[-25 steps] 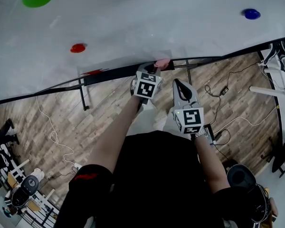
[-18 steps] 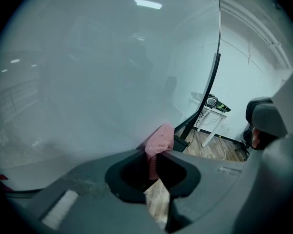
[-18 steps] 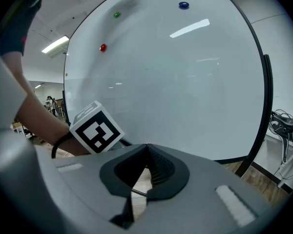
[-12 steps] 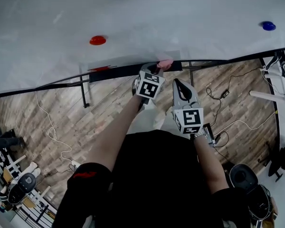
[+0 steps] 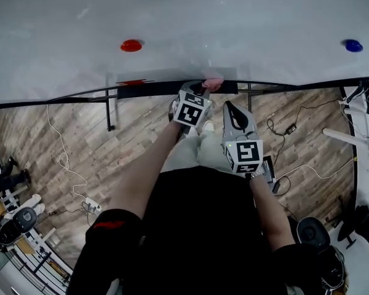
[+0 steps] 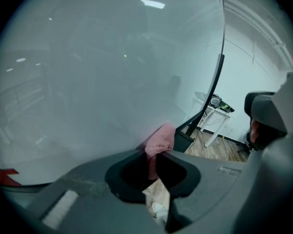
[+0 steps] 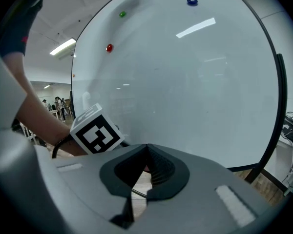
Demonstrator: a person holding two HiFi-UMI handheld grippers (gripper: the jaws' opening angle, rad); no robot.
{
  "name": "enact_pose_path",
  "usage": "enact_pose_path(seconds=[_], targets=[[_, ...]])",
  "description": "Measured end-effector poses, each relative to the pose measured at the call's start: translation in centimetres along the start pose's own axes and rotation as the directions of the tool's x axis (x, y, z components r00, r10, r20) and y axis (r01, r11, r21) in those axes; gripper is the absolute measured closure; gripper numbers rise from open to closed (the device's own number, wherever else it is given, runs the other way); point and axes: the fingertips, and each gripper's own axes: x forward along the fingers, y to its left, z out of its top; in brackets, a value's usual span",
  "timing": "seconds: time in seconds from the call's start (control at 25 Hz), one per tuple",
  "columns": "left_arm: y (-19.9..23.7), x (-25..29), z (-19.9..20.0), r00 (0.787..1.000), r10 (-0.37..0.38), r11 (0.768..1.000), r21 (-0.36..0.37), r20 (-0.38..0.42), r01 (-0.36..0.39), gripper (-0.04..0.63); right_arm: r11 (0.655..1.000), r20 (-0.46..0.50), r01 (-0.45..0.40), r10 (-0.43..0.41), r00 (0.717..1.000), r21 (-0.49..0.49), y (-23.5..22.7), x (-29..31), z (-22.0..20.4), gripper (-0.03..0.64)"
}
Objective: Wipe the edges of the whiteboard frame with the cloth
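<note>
Pink cloth (image 5: 213, 82) held pinched in L gripper (image 5: 201, 90), pressed on whiteboard frame (image 5: 295, 83) bottom edge, just ahead of jaws. Frame runs L-R; sideways stroke judged needed. R gripper (image 5: 231, 107) clenched, empty, held further back

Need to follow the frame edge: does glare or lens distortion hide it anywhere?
Head view: frame sharp, evenly lit, bowed. Left gripper view: faint reflections on the whiteboard, cloth clear. Right gripper view: strong fisheye curve, light streak well off the frame.
</note>
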Motion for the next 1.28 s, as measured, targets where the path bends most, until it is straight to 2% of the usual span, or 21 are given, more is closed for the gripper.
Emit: enact_pose_path(seconds=[0.36, 0.56, 0.76, 1.04, 1.28], targets=[[0.8, -0.9, -0.5, 0.999, 0.05, 0.998, -0.033, -0.01, -0.05, 0.549, 0.992, -0.021, -0.109, 0.108, 0.994, -0.068, 0.2, 0.2, 0.2, 0.615], [1.9, -1.2, -0.9, 0.997, 0.072, 0.996, -0.051, -0.008, -0.073, 0.549, 0.984, -0.038, -0.144, 0.141, 0.989, -0.102, 0.7, 0.9, 0.1, 0.615], [2.6, -2.0, -1.2, 0.998, 0.067, 0.997, -0.04, -0.003, -0.067, 0.549, 0.985, -0.043, -0.134, 0.13, 0.991, -0.11, 1.7, 1.3, 0.3, 0.615], [4.0, -3.3, -1.9, 0.999, 0.036, 0.999, -0.035, -0.026, -0.037, 0.549, 0.995, -0.023, -0.067, 0.066, 0.998, -0.075, 3.4, 2.4, 1.4, 0.615], [4.9, -3.8, -2.5, 0.999, 0.024, 0.999, -0.022, -0.033, -0.025, 0.549, 0.995, -0.036, -0.064, 0.062, 0.997, -0.073, 5.4, 2.7, 1.0, 0.615]])
